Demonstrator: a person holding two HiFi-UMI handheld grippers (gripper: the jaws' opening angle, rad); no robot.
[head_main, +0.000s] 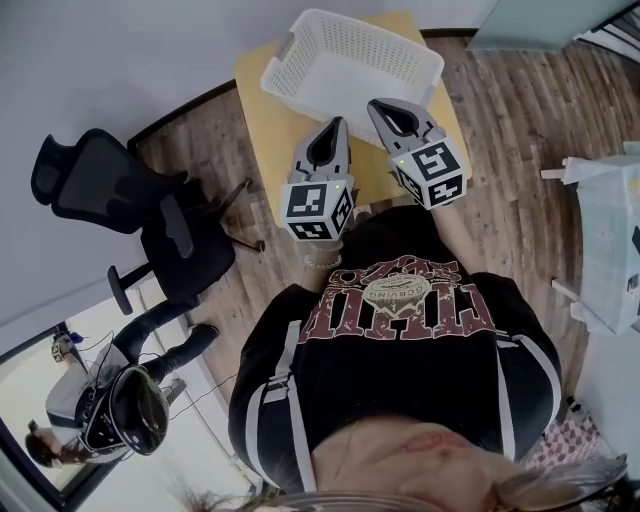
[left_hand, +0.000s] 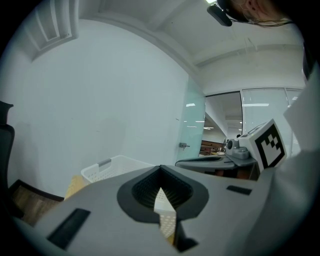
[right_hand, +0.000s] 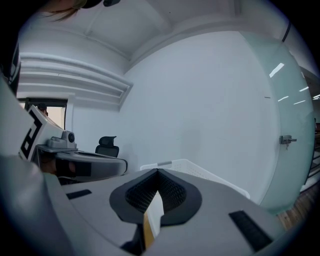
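Observation:
Both grippers hover side by side over a yellow table (head_main: 262, 112), their tips pointing at a white perforated basket (head_main: 416, 50). My left gripper (head_main: 338, 122) is shut, its jaws meeting at the tip with nothing between them; in its own view its tip (left_hand: 160, 168) points over the basket (left_hand: 107, 168). My right gripper (head_main: 377, 104) is also shut and holds nothing, its tip right at the basket's near wall. In its own view the right gripper (right_hand: 157, 171) shows the basket (right_hand: 202, 173) just beyond. Each gripper carries a marker cube (head_main: 317, 208).
A black office chair (head_main: 120, 190) stands on the wood floor left of the table. Another person (head_main: 120, 395) is at the lower left. White furniture (head_main: 605, 240) stands at the right. A plain wall and a glass door (left_hand: 193, 125) lie behind the basket.

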